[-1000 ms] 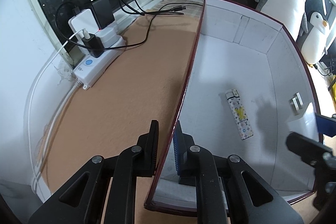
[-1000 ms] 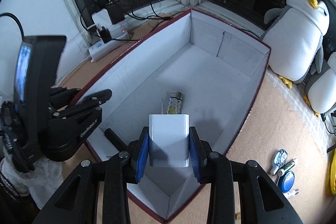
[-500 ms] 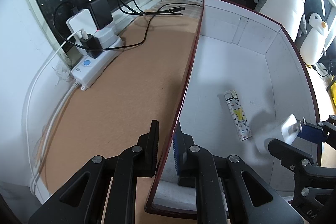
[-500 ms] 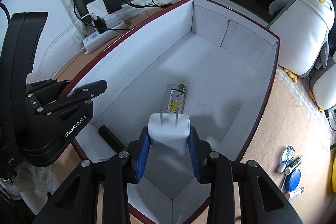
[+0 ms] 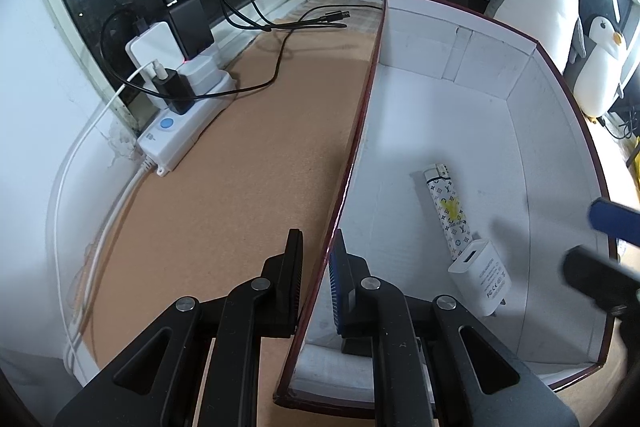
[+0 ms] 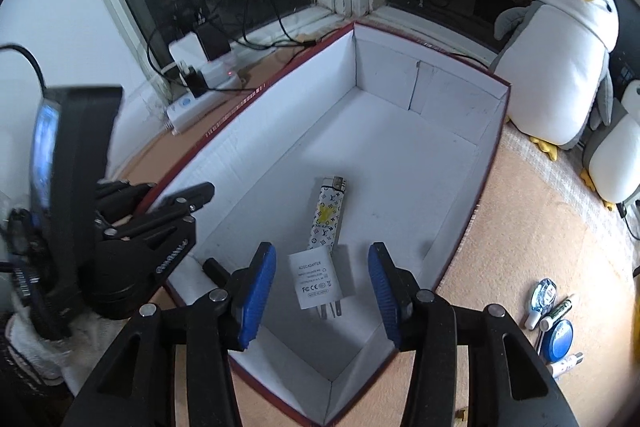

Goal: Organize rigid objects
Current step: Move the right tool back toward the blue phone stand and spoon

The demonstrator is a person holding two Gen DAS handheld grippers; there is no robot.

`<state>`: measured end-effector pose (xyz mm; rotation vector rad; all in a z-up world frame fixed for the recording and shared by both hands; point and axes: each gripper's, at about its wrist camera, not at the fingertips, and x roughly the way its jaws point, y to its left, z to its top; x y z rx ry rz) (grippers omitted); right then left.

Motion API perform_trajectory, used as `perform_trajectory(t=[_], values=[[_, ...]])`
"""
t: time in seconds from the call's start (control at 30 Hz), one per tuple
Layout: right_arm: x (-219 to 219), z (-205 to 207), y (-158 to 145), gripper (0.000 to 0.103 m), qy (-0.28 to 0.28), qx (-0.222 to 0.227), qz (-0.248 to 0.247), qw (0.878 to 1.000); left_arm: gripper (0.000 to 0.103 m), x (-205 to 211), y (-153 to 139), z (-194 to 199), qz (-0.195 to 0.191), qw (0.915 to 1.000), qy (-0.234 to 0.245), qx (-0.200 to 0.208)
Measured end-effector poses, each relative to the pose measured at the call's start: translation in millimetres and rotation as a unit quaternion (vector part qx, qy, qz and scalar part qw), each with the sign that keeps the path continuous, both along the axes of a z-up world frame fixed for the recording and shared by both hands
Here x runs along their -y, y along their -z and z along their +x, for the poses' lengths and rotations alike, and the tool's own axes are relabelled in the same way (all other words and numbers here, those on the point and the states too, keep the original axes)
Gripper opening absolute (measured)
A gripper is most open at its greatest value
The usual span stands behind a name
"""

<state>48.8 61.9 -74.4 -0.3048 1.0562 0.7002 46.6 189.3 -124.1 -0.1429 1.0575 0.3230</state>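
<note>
A white wall charger [image 6: 317, 279] lies on the floor of the white box [image 6: 404, 163], label up, prongs toward the near corner, touching a patterned lighter [image 6: 328, 213]. My right gripper [image 6: 322, 293] hovers above the charger, its jaws opening, and the blue pads do not touch it. In the left wrist view the charger [image 5: 482, 275] and lighter [image 5: 446, 207] lie right of my left gripper [image 5: 318, 279], which is shut on the box's dark red side wall [image 5: 352, 147]. The right gripper's blurred fingers [image 5: 612, 223] show at the right edge.
A white power strip [image 5: 182, 127] with plugs and black cables sits by the window. Two penguin plush toys [image 6: 556, 67] stand right of the box. Small items, a blue lid [image 6: 560, 341], tubes and a tape dispenser, lie on the cork surface at lower right.
My right gripper let go of the charger and drew back a little. The charger now lies on the box floor beside the lighter. The left gripper kept its hold on the wall.
</note>
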Motion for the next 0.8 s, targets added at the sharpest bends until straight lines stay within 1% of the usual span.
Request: perform_trajectory(t=[0.1, 0.23, 0.4, 0.5, 0.57, 0.63, 0.8], values=[[16.0, 1.8, -11.8, 0.045, 0.016, 0.000, 0.019, 1.000, 0.011, 0.3, 0.1, 0.4, 0.003, 1.0000, 0.001, -0.003], [48.7, 5.0, -24.3, 0.045, 0.047, 0.001, 0.040, 0.998, 0.011, 0.6, 0.4, 1.4, 0.004, 1.0000, 0.003, -0.008], [117.9, 7.7, -26.0, 0.049, 0.116, 0.001, 0.044, 0.992, 0.011, 0.8, 1.4, 2.6, 0.006, 0.9999, 0.005, -0.015], [163.9, 8.1, -16.1, 0.050, 0.160, -0.014, 0.037, 0.986, 0.011, 2.5, 1.9, 3.3, 0.009, 0.9997, 0.008, -0.019], [194.5, 8.1, -4.2, 0.050, 0.187, -0.030, 0.029, 0.981, 0.018, 4.6, 2.1, 4.2, 0.011, 0.9996, 0.012, -0.021], [220.0, 6.4, 8.5, 0.050, 0.215, -0.042, 0.015, 0.976, 0.020, 6.2, 2.7, 4.9, 0.011, 0.9995, 0.014, -0.024], [263.9, 3.8, 35.7, 0.050, 0.263, -0.067, -0.008, 0.962, 0.020, 7.4, 3.1, 5.2, 0.014, 0.9994, 0.012, -0.028]])
